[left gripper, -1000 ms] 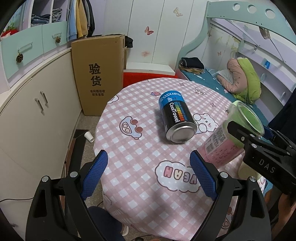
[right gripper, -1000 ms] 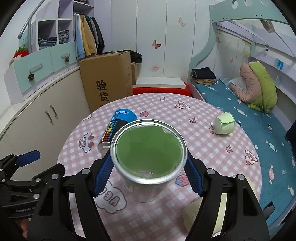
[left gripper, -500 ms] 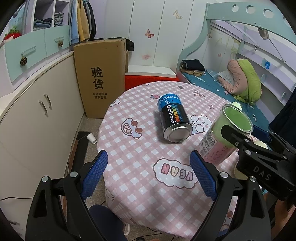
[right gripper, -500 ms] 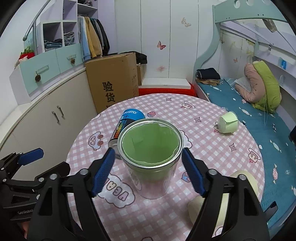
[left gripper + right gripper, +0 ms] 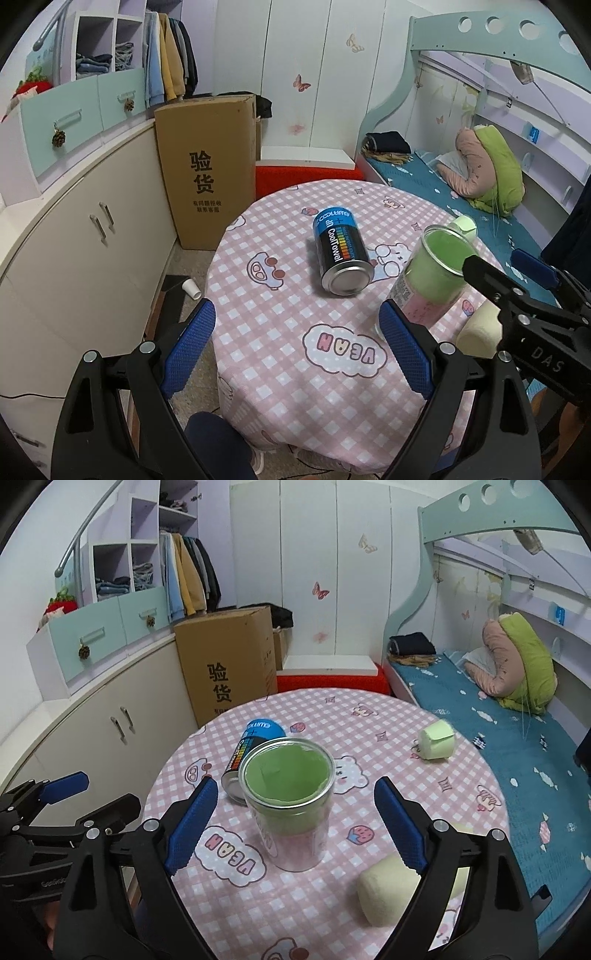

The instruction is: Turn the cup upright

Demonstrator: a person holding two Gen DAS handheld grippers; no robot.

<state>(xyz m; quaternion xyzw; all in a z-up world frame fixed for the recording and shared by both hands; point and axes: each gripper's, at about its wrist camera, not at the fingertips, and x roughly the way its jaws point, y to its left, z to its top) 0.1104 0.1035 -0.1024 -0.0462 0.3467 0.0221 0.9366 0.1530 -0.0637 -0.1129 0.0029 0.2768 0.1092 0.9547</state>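
Note:
A clear cup with a green lining [image 5: 291, 805] stands upright on the pink checked tablecloth [image 5: 369, 746]. It also shows in the left wrist view [image 5: 428, 280] at the right. My right gripper [image 5: 293, 827] is open, its blue pads on either side of the cup and apart from it. My left gripper [image 5: 295, 347] is open and empty over the table's near left edge.
A blue and black can [image 5: 341, 254] lies on its side behind the cup. A pale green paper cup [image 5: 436, 738] lies on its side at the far right. A cream roll [image 5: 391, 890] lies near the front right edge. A cardboard box [image 5: 207, 166] stands beyond the table.
My right gripper has opened and let go of the cup, which now stands on the table. Both grippers have drawn back from the table.

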